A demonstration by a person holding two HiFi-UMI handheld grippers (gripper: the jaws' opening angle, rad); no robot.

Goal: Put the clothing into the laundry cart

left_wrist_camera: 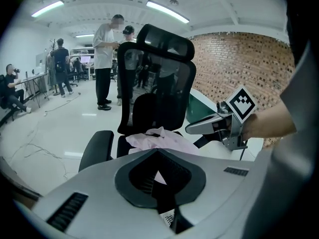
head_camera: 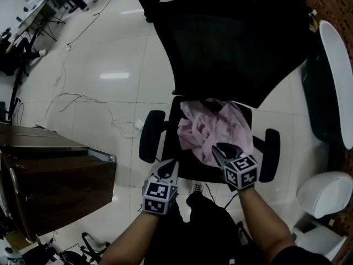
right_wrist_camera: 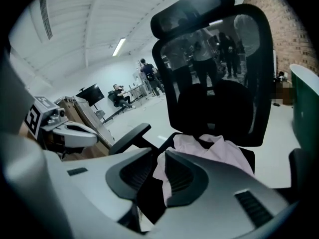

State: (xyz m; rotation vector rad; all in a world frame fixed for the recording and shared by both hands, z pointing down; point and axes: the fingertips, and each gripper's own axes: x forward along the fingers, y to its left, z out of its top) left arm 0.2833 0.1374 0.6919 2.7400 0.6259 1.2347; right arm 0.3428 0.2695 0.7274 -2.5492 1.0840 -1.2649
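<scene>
Pink clothing [head_camera: 212, 128] lies mid-frame on the chair [head_camera: 231, 48]. The right gripper [head_camera: 216, 149], narrowly parted and empty, is at its lower edge. The closed left gripper [head_camera: 168, 167] sits lower-left of it.

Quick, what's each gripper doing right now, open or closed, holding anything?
Left gripper: closed at the tips, holding nothing.
Right gripper: slightly open, pink garment showing in the gap, not clamped.

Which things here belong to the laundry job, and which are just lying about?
Job: pink garment, left tool, right tool.
Lying about: office chair, floor cables, brown cabinet, white stool.
</scene>
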